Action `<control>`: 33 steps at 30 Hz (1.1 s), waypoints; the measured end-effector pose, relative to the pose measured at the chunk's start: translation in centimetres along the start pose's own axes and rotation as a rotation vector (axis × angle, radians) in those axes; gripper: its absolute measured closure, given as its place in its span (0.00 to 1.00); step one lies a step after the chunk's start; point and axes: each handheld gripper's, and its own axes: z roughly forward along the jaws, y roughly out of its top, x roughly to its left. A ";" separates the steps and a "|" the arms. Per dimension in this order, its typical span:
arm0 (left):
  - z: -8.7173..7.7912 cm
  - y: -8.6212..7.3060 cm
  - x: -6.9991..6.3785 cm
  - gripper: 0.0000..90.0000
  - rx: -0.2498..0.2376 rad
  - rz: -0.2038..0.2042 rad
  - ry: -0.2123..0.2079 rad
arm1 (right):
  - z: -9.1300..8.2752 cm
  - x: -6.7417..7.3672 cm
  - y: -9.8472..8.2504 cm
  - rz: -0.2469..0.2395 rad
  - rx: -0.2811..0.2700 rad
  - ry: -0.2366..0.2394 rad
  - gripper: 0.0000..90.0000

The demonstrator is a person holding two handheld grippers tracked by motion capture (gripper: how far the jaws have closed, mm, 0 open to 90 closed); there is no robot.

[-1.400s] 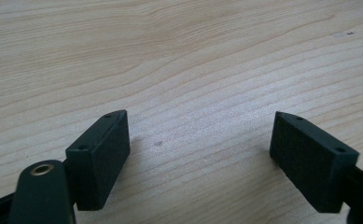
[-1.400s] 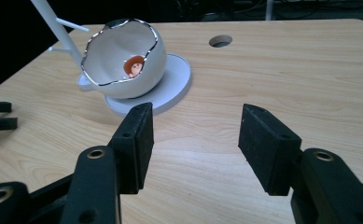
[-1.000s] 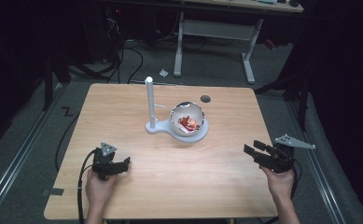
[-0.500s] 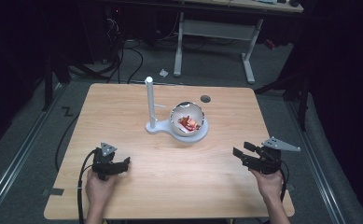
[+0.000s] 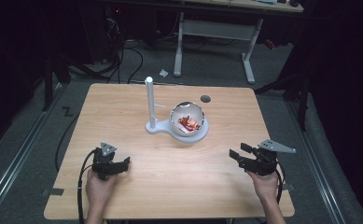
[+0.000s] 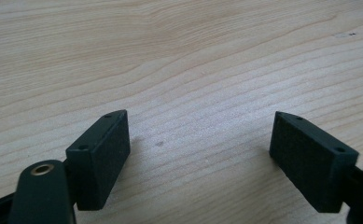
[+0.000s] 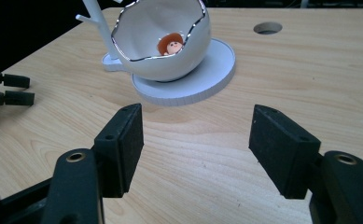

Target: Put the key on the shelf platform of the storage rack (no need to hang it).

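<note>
Egg-shaped shell (image 5: 187, 118) stands on its round base (image 5: 198, 135) mid-bench, figurine (image 7: 171, 45) inside. Likely thin, fragile; grip the base rim. Left gripper (image 5: 118, 164) and right gripper (image 5: 235, 155): jaws spread, empty.

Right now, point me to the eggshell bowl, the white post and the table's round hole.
eggshell bowl (image 7: 170, 65): right gripper view, on its white outer wall below the jagged rim.
white post (image 5: 149, 100): high view, midway up the upright shaft.
round hole (image 5: 205, 99): high view, centre of the dark opening in the tabletop.
</note>
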 end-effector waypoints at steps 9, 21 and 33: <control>0.0 0.0 0.0 0.23 0.000 0.000 0.000 | 1.5 0.1 -0.7 0.013 0.030 -0.004 0.40; -0.1 0.0 0.0 0.23 0.004 -0.003 0.003 | 4.4 0.9 -1.3 -0.009 0.101 0.002 0.44; -0.1 0.0 0.0 0.23 0.005 -0.004 0.002 | 5.7 1.4 -1.9 -0.007 0.112 -0.024 0.50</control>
